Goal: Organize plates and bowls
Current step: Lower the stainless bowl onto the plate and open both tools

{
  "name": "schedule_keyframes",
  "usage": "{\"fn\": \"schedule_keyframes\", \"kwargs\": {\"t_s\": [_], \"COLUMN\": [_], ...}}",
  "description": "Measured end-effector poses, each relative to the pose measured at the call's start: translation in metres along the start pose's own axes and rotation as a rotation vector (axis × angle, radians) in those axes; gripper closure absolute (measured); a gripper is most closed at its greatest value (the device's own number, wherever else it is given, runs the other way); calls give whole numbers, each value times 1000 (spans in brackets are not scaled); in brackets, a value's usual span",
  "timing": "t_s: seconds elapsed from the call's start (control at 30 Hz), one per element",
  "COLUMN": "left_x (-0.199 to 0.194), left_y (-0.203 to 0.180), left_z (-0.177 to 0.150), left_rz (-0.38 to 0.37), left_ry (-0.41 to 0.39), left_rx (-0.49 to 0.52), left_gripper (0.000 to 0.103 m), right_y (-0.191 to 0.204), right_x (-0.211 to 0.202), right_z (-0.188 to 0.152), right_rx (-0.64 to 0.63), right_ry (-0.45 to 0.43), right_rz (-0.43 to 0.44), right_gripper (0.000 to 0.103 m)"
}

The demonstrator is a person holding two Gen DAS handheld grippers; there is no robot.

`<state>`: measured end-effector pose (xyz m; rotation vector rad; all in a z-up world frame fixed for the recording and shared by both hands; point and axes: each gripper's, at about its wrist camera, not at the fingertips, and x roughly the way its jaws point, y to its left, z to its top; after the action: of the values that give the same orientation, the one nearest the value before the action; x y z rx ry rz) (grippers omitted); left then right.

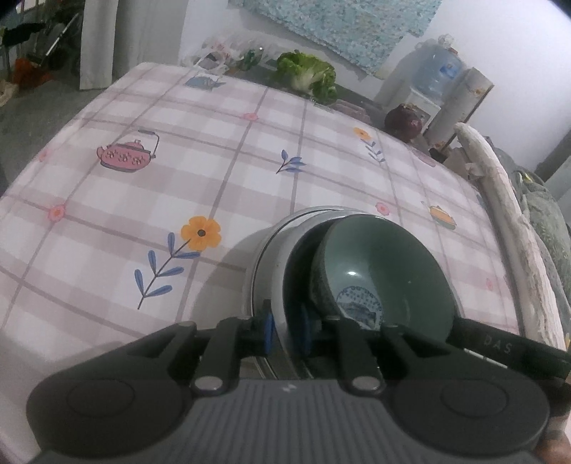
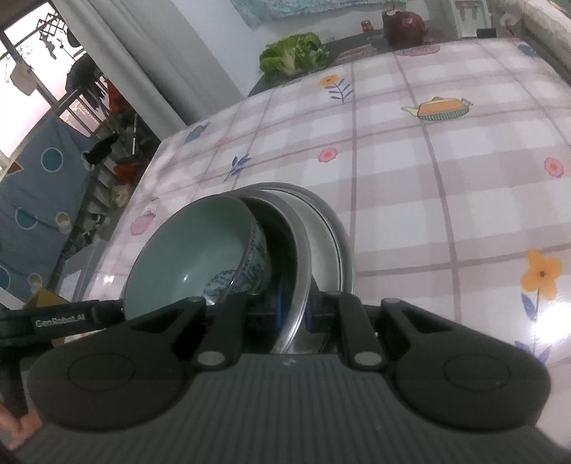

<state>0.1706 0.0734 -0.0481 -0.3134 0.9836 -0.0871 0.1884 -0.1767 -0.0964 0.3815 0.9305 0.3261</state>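
A: Left gripper (image 1: pixel 287 330) clamped on the rim of the metal plate (image 1: pixel 266 250), blue pads (image 1: pixel 268 330) pinching the near edge from both sides. Green bowl (image 1: pixel 383 271) nested inside that plate stack, tilted, leaning toward the right side of the rim.

B: Same from the right wrist view. Right gripper (image 2: pixel 294 316) closed on a plate rim too, blue pads (image 2: pixel 280 307) squeezing the thin grey edge. Bowl (image 2: pixel 192 257) to the left of the pinched rim, tipped on its side, blue pattern showing on the outer wall and on the inner bottom.

A: More than one plate there?

B: Looks like two or three nested rims under the bowl, a darker one (image 2: pixel 285 242) inside the pale metal one (image 2: pixel 332 235); hard to count exactly through the fisheye blur. Cannot tell whether both grippers hold the same plate.

A: Stack sitting on or just above the checked tablecloth (image 1: pixel 214 150), near its front edge. Beyond the bowl, at the far edge of the cloth, a leafy green cabbage (image 1: pixel 310 75). Right of the cabbage, a dark red onion (image 1: pixel 403 123). Behind the onion, a water dispenser (image 1: pixel 437 76).

B: Cabbage (image 2: pixel 292 53) and onion (image 2: pixel 405 23) also far beyond the bowl here. Printed orange teapot (image 2: pixel 440 109) on the cloth (image 2: pixel 446 185) between bowl and onion.
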Motion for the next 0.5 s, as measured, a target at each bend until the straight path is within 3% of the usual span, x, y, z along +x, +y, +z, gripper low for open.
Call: {"fn": "schedule_keyframes", "kwargs": {"t_s": [0.1, 0.23, 0.33, 0.5], "left_x": [-7, -24, -39, -60], "left_y": [-2, -13, -18, -28], "left_z": [-1, -5, -6, -13], "left_rz": [19, 100, 109, 127], "left_ry": [-18, -91, -132, -175], "left_rx": [18, 86, 116, 163], "left_gripper": [84, 57, 42, 30], "right_y": [0, 2, -1, 0], "right_x": [-1, -6, -10, -24], "right_z": [1, 3, 4, 2], "right_rx": [-6, -37, -23, -28], "right_ry": [2, -19, -26, -55], "right_rz": [-9, -39, -32, -36], "right_gripper": [91, 85, 82, 77]}}
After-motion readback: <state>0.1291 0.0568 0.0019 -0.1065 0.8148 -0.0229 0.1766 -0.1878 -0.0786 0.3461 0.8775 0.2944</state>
